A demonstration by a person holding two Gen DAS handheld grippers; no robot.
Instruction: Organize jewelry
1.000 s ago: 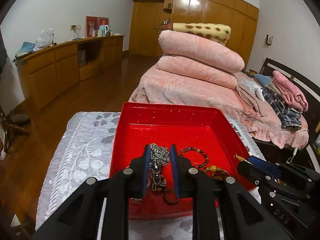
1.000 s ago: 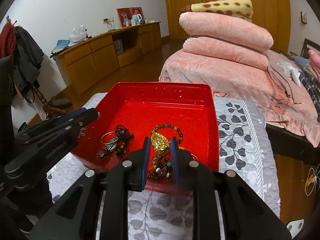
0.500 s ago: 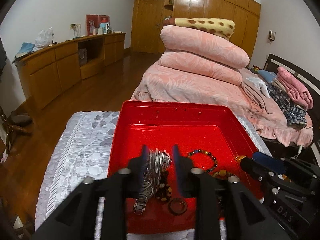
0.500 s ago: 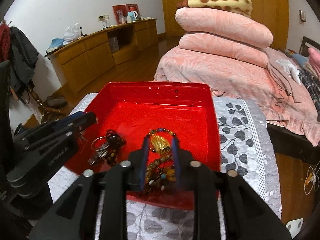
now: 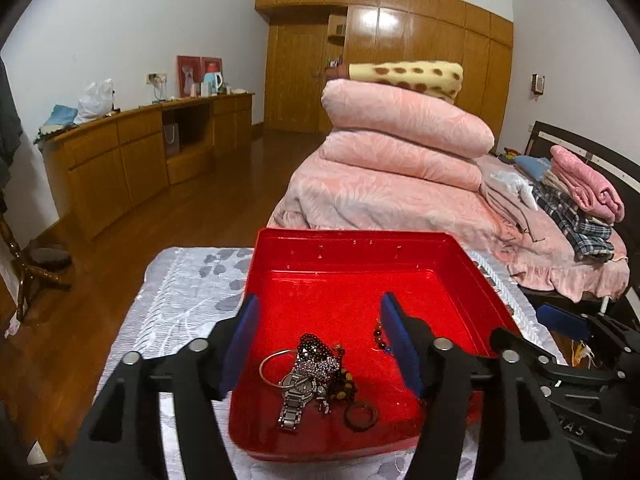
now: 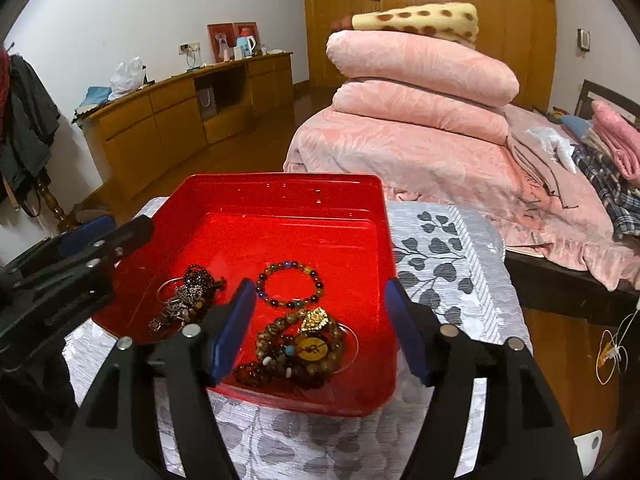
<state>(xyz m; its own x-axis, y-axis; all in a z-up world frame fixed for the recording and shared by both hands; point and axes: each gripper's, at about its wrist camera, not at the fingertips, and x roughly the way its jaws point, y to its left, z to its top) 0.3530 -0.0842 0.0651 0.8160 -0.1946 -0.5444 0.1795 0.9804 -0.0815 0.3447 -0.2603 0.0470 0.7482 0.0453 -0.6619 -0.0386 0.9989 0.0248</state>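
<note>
Jewelry lies in two heaps on the floor of a red tray (image 6: 280, 200) that sits on a desk (image 6: 448, 248) covered with a grey leaf-patterned cloth. In the left wrist view the left tool (image 5: 320, 344) hangs over the near left part of the tray; its jaws have just been opening and now stand wide apart, with nothing pressed between the blue pads (image 5: 240, 340). Below that gap rests one heap: a steel watch (image 5: 294, 398), a thin bangle (image 5: 272, 366), a sparkly dark bead cluster (image 5: 316, 356) and a small dark ring (image 5: 361, 416) just beside it. In the right wrist view the right tool (image 6: 320, 328) is over the near right part of the tray; its jaws too have just been opening and are spread wide, gripping nothing. Under them lies the second heap: brown bead strings (image 6: 280, 344) coiled around a round gold pendant (image 6: 312, 348) and a gold leaf-shaped piece (image 6: 316, 318). Just beyond this heap a bracelet (image 6: 290, 284) of mixed coloured beads lies flat as an open circle. The two heaps are apart, left and right. The left tool shows at the left edge of the right wrist view, its tips at the tray's left rim. Behind the desk stands a bed (image 6: 440, 152) piled with folded pink quilts (image 6: 416, 64)
</note>
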